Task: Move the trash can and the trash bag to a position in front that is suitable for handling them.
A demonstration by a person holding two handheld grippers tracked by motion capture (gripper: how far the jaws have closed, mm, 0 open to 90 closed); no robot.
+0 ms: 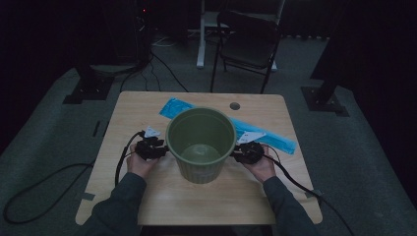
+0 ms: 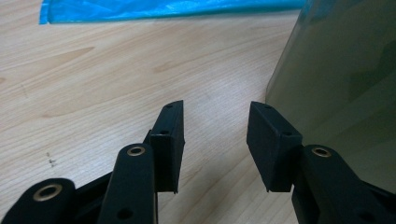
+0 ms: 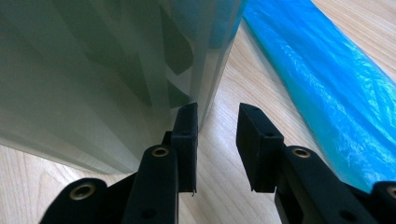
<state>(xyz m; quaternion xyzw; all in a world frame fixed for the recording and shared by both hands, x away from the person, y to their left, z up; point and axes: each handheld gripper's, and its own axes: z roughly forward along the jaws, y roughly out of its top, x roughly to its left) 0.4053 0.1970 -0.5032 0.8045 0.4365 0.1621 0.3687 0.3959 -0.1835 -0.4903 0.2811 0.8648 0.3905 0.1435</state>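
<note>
- The green bin (image 1: 200, 142) stands mid-table, between the 2 grippers, with a blue bag (image 1: 275, 137) lying flat behind it.
- Left gripper (image 2: 215, 140): jaws apart, nothing between them, bin wall just beside 1 jaw.
- Right gripper (image 3: 217, 144): jaws apart and empty, 1 against the wall.
- Risk: a sideways nudge may tip the light bin.
- Bin is ribbed, matte plastic, tapering; bag thin and glossy; table (image 1: 147, 196) pale wood grain.
</note>
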